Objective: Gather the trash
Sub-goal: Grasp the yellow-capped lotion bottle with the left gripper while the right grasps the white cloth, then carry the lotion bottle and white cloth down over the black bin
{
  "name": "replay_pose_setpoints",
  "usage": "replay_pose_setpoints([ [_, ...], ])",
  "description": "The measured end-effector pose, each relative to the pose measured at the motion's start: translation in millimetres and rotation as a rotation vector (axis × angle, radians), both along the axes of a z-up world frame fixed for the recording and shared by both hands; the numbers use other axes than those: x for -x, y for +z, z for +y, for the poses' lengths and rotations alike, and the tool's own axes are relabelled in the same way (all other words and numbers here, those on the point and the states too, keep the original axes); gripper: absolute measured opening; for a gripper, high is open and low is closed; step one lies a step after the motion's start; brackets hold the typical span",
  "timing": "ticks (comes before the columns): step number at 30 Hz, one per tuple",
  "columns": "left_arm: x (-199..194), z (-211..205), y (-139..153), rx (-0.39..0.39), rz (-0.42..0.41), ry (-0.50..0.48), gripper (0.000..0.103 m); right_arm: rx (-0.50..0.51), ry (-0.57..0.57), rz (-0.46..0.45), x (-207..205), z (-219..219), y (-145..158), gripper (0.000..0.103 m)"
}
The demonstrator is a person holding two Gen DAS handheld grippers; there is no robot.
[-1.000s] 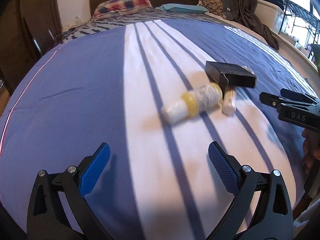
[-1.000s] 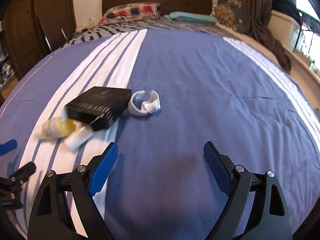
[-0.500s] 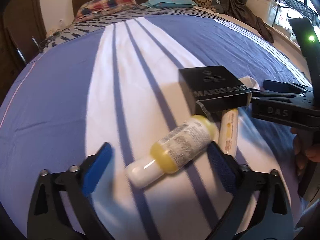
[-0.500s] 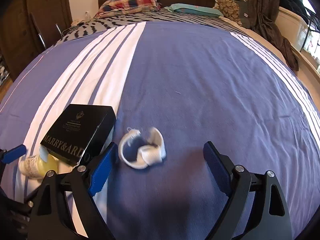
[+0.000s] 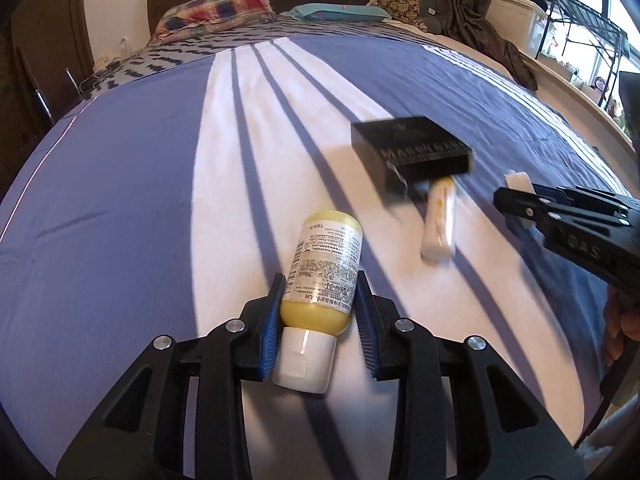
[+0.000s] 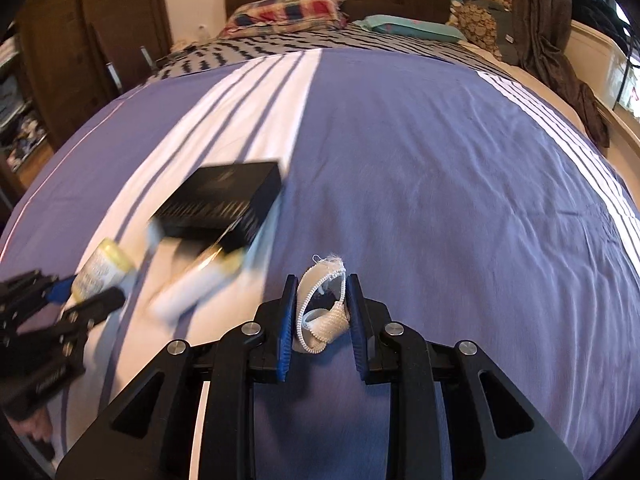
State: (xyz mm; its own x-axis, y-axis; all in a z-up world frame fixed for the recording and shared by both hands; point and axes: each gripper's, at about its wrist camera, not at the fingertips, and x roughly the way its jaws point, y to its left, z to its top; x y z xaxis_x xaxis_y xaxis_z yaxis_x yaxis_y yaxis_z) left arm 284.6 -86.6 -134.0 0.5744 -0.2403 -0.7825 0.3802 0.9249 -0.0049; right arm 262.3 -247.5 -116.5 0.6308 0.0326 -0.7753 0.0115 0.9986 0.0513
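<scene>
Both grippers clamped on trash near the bedspread's [image 6: 440, 168] foot.
The left gripper [image 5: 320, 316] has just closed on the yellow bottle [image 5: 324, 272]; the right gripper [image 6: 320, 312] on the white fabric band [image 6: 320, 312]. Open purple cover lies rightward; the black box [image 6: 220, 204] and white tube [image 5: 439, 220] sit between.

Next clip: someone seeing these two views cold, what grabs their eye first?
The left gripper, its jaws just closed, clamps a yellow bottle on the striped bedspread at the bottom of the left view. In the right view the right gripper, also just closed, pinches a white fabric loop. Between them lie a black box and a white tube.
</scene>
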Motion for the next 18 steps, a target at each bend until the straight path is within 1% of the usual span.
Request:
replay_pose_setpoints([
  [5,41,12,1,-0.008,-0.009,0.004,0.032,0.017,0.027,-0.018,51,17,1,0.025],
  [9,80,22,3,0.016,-0.01,0.014,0.031,-0.003,0.054,-0.026,84,27,4,0.025],
  [10,92,26,4,0.024,-0.011,0.017,0.031,-0.003,0.054,-0.026,84,27,4,0.025],
  [11,100,27,4,0.029,-0.012,0.017,0.031,-0.016,0.064,-0.028,100,31,6,0.025],
  [12,112,29,5,0.034,-0.014,0.017,0.031,-0.016,0.064,-0.028,100,31,6,0.025],
  [14,128,32,5,0.035,-0.018,0.019,0.031,-0.02,0.073,-0.038,118,36,9,0.025],
  [15,140,33,6,0.034,-0.023,0.019,0.031,-0.031,0.079,-0.049,137,39,11,0.025],
  [16,147,34,7,0.036,-0.026,0.017,0.031,-0.031,0.079,-0.049,137,39,11,0.025],
  [18,165,36,8,0.046,-0.03,0.016,0.031,-0.03,0.083,-0.057,157,42,14,0.025],
])
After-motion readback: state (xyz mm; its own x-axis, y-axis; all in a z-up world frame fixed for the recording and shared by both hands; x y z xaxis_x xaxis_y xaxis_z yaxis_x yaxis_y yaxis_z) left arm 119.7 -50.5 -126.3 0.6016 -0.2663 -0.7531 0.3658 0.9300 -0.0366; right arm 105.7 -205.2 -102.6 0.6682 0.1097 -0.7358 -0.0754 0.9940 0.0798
